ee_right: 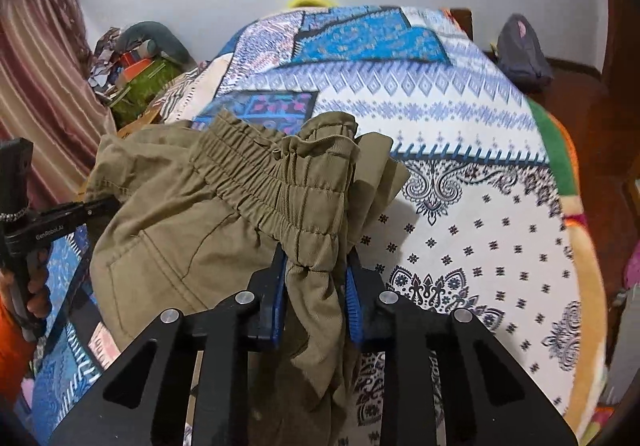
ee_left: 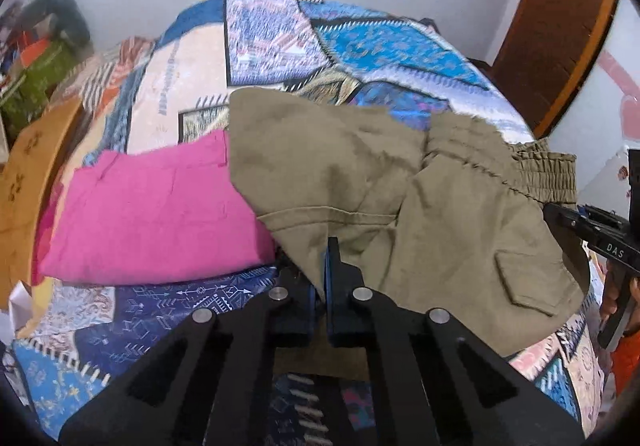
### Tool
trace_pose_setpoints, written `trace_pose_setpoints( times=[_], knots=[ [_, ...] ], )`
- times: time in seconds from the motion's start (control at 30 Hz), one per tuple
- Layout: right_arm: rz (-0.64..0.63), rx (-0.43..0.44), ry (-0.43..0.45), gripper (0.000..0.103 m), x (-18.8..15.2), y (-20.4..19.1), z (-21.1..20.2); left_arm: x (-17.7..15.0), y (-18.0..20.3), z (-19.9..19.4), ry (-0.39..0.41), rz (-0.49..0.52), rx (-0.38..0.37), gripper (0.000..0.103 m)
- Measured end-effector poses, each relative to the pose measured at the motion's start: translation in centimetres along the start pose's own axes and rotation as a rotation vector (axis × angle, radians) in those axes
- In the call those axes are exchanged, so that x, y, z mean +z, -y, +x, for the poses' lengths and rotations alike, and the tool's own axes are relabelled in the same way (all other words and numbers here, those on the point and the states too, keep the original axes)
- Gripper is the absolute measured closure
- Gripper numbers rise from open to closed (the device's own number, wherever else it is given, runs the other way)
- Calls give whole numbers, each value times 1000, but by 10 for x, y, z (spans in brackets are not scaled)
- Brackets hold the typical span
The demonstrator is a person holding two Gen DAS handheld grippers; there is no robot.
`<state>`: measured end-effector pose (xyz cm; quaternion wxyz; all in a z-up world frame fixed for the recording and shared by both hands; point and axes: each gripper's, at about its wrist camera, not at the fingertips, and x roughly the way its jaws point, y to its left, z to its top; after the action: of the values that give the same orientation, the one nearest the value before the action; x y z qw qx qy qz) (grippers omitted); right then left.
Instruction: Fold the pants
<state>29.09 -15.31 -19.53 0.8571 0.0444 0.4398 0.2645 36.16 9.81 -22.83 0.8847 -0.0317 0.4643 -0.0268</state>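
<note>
Olive khaki pants [ee_left: 400, 190] hang bunched between my two grippers above a patterned bedspread [ee_left: 280, 38]. My left gripper [ee_left: 322, 262] is shut on a thin fold of the pants' fabric near a leg seam. My right gripper [ee_right: 316, 266] is shut on the gathered elastic waistband [ee_right: 280, 182] of the pants [ee_right: 172, 230], with cloth hanging down between the fingers. The right gripper shows at the right edge of the left wrist view [ee_left: 560, 214]. The left gripper shows at the left of the right wrist view [ee_right: 104, 204].
A folded pink garment [ee_left: 160, 206] lies on the bed left of the pants. A mustard cloth [ee_left: 28, 186] lies at the left bed edge. Clutter [ee_right: 132, 62] sits by the wall, a curtain [ee_right: 36, 86] at left, a grey bag [ee_right: 520, 50] on the floor at right.
</note>
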Motion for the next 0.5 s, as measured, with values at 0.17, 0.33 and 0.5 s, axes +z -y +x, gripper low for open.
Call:
trace_pose_setpoints(
  times=[0.17,0.33,0.5],
  knots=[
    [-25,-1,36,82,8,-12,-23,6,16,-29,49,41,-15,101],
    [-66,-6,86,82,20,-33,-45,8,21,-55,94,61,-9,101],
    [-107,-3,123,83,35,-56,-58,10,10,-82,134,42,-4,101]
  ],
)
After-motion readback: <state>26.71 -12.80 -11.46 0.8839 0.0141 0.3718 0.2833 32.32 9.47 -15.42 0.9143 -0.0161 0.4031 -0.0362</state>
